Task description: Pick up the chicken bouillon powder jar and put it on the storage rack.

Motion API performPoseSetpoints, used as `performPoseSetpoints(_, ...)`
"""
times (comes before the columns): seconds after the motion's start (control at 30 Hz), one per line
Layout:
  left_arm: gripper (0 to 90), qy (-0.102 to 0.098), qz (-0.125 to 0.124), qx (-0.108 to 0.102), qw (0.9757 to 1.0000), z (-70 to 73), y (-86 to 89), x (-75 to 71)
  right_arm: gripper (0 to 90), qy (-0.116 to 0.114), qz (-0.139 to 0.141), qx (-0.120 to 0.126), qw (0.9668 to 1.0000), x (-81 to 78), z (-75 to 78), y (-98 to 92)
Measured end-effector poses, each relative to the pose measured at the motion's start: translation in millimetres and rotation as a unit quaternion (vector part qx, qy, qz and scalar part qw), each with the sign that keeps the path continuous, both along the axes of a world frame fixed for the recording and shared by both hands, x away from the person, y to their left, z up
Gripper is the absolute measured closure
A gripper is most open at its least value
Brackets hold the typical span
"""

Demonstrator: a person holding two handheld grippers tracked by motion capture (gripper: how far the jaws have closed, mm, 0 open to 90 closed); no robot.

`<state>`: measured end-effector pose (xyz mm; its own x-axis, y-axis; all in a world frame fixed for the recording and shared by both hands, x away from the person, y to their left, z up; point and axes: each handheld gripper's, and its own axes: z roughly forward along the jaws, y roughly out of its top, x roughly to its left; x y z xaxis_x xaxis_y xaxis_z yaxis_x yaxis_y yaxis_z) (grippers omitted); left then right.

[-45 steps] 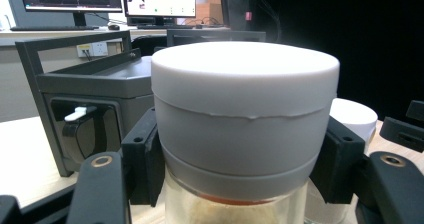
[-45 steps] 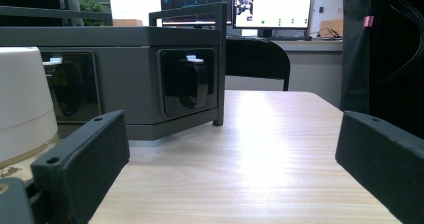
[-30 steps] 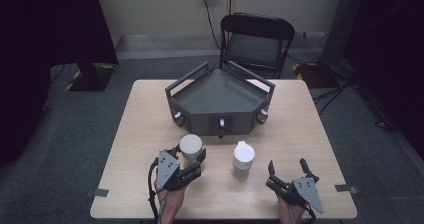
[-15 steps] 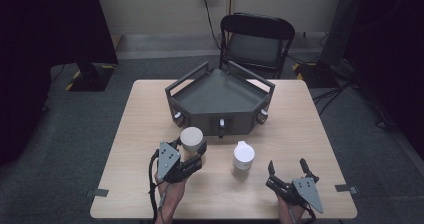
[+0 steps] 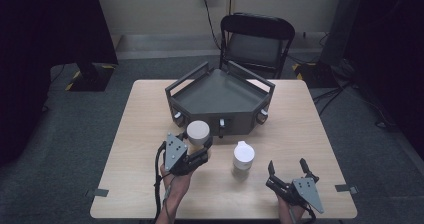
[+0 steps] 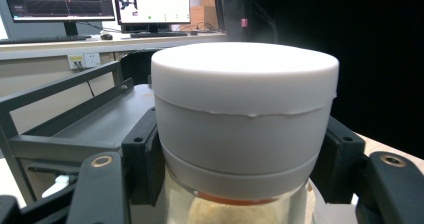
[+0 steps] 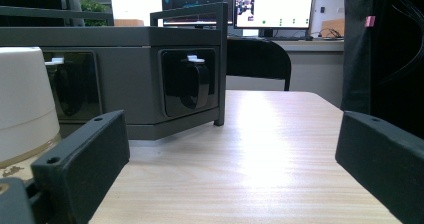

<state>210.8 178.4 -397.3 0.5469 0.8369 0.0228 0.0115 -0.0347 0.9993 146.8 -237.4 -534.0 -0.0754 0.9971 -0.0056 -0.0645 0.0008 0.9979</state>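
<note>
Since a second ago the left gripper has carried the white-lidded jar a little up and toward the grey tray — the jar now shows just in front of the tray's front wall, where earlier it sat nearer the desk's front edge. The left gripper view shows both black jaws clamped on the jar just under its white lid, glass and a pale filling showing below, and the tray's floor lying just beyond.

That reads as a lift under way: the jar looks clear of the desk, and the likely aim is to set it in the tray, so it must yet clear the front wall.

Further right, the second white-topped jar stands untouched on the desk, between the two grippers. The right gripper has not shifted — it rests near the desk's front right corner, jaws apart and holding nothing; its own view shows that second jar at its left.
</note>
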Motion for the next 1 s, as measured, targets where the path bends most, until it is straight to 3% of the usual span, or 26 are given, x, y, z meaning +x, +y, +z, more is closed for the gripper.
performPoseSetpoints(0.37, 35.0, 0.001, 0.014, -0.006, 0.9999, 15.6, -4.5, 13.4, 0.0, 0.000, 0.001, 0.000, 1.0000, 0.0, -0.1, -0.3)
performPoseSetpoints(1.0, 35.0, 0.009, 0.035, -0.017, 0.9992, 42.4, -10.3, 56.5, 0.0, 0.000, 0.002, 0.000, 1.0000, -0.1, 0.0, -0.9)
